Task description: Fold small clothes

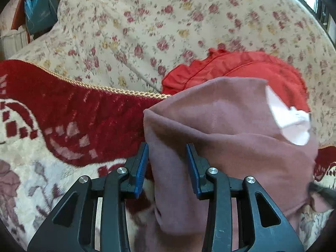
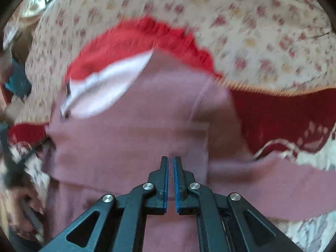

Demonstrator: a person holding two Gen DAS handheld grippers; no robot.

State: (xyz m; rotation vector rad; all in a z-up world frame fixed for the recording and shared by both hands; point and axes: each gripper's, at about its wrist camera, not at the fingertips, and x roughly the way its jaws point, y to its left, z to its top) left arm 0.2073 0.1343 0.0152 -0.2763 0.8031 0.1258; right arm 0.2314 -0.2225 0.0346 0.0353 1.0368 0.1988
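A dusty-pink garment [image 1: 226,138] lies over a red and cream blanket [image 1: 63,109]; a white label [image 1: 289,121] shows on it. My left gripper [image 1: 167,149] is open, its blue pads either side of the garment's left fold. In the right wrist view, which is blurred, the same pink garment [image 2: 130,138] fills the middle, with the white label [image 2: 105,90] at its upper left. My right gripper [image 2: 170,159] has its jaws nearly together over the garment; whether cloth is pinched between them does not show.
A red frilled cushion [image 1: 231,69] [image 2: 134,40] lies just behind the garment. A floral cream cover [image 1: 168,21] rises behind it. A teal bag [image 1: 40,14] sits at the far left. The other gripper shows blurred at the left edge of the right wrist view [image 2: 19,168].
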